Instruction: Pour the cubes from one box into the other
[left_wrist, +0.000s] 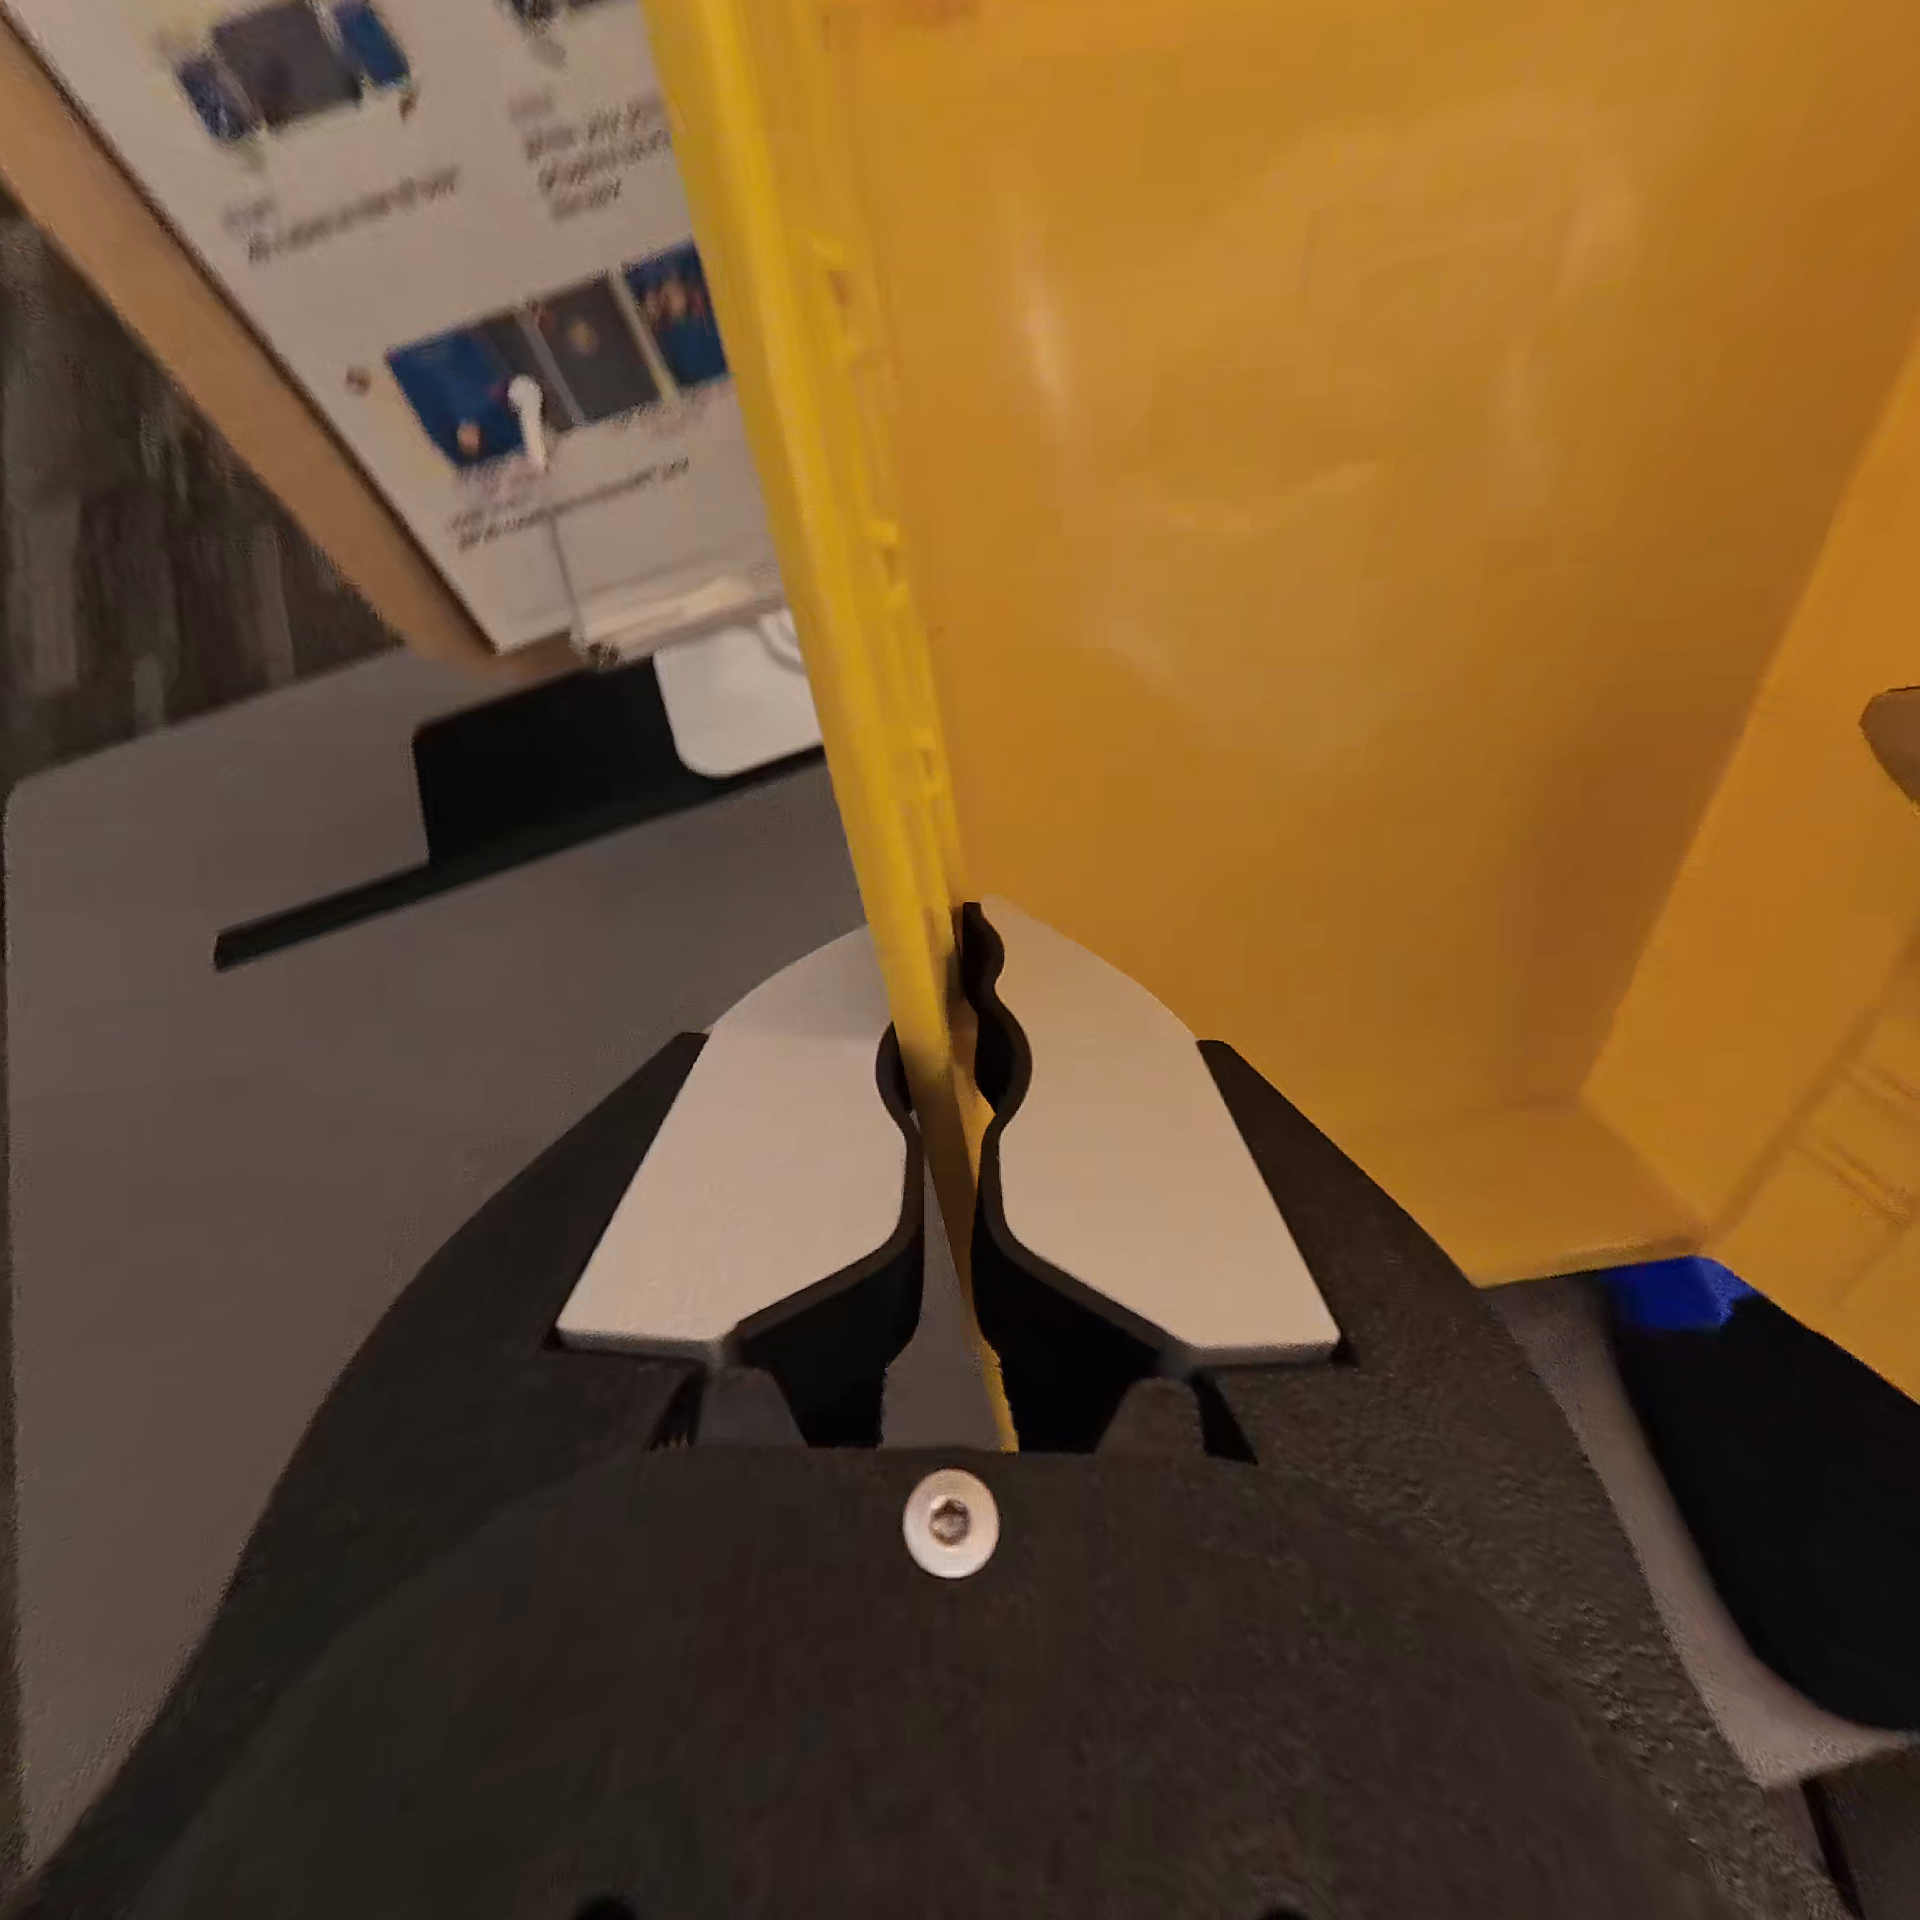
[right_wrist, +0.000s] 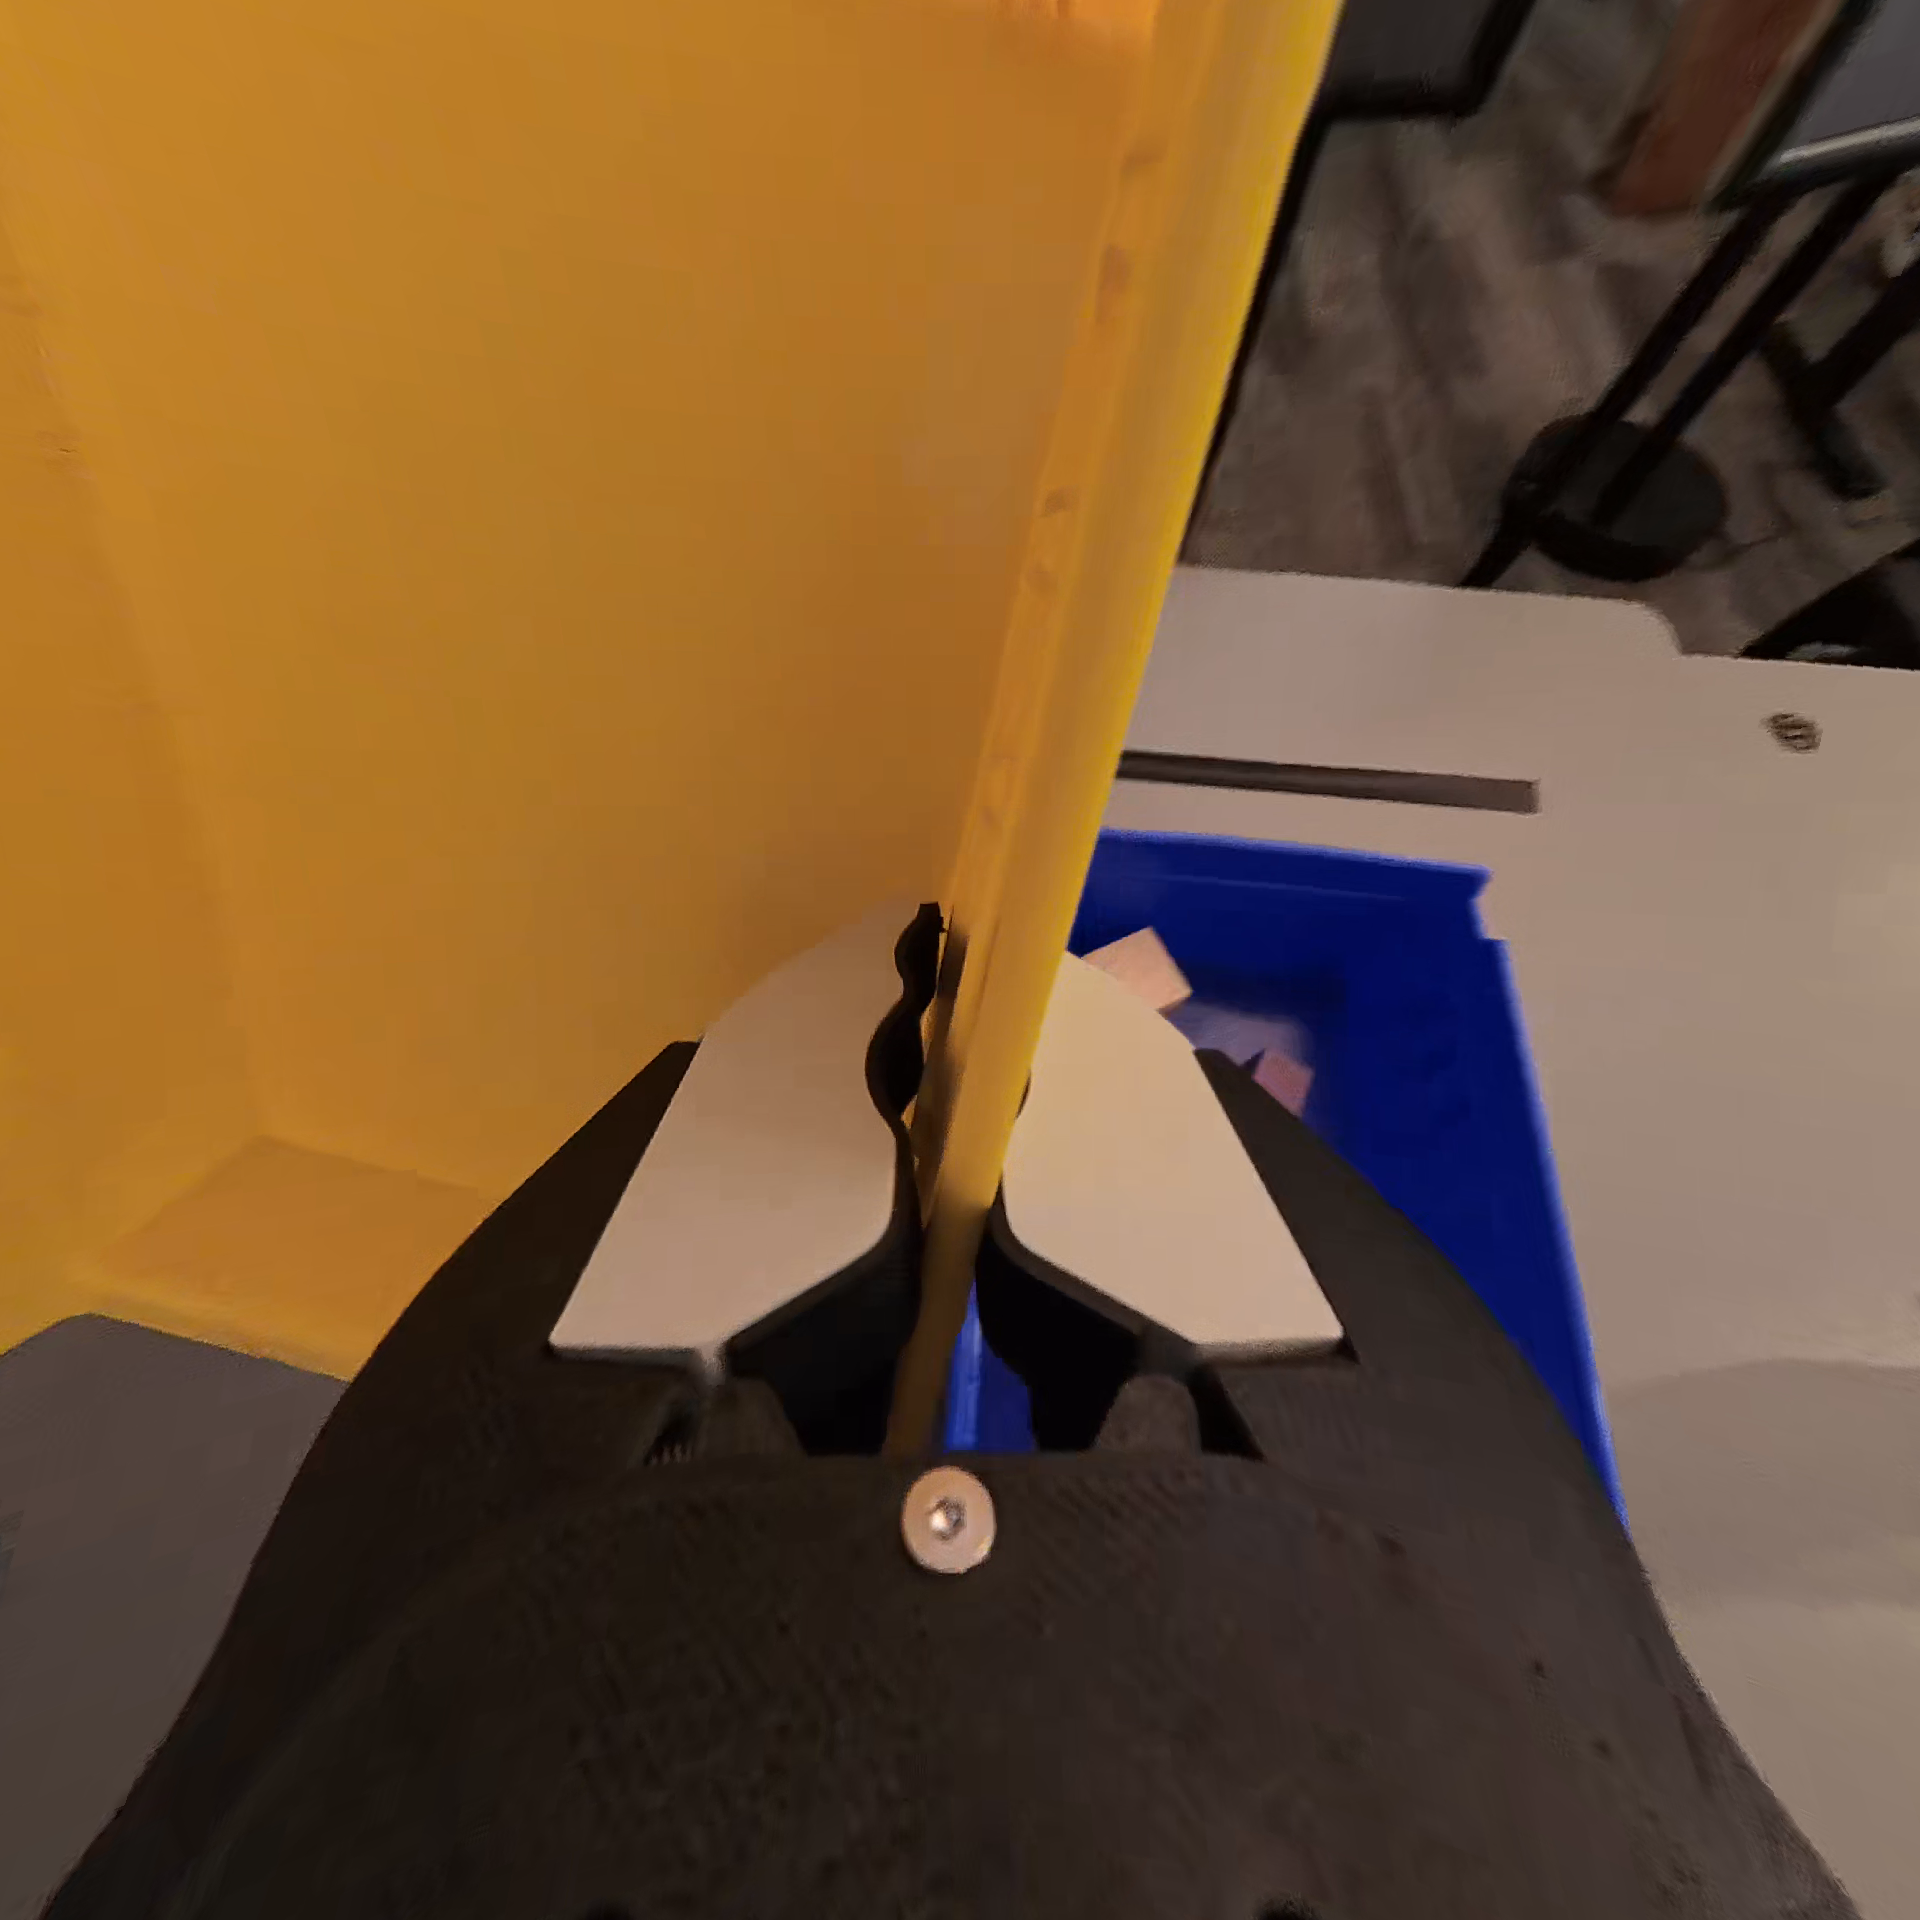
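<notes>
Closest to my left lens, the left gripper (left_wrist: 948, 1029), black-bodied with pale grey finger plates, is clamped tight on one side wall of a yellow plastic box (left_wrist: 1351, 623); the wall runs up between the two fingers and the bin's hollow interior opens to the right of it. My right gripper (right_wrist: 961, 1039) pinches the opposite wall of the same yellow plastic box (right_wrist: 520, 520) just as narrowly, with the bin's inside spreading to the left. I hold the box tipped up above the grey tabletop (right_wrist: 1714, 1143). Beneath its lower edge sits a blue plastic bin (right_wrist: 1434, 1091) resting on the table, and several pale wooden cubes (right_wrist: 1138, 961) lie inside it, partly hidden behind my right finger plate. From the left view only a blue corner (left_wrist: 1662, 1294) shows under the yellow one. One small tan piece (left_wrist: 1896, 738) shows at the frame's right edge; I cannot tell what it is.
</notes>
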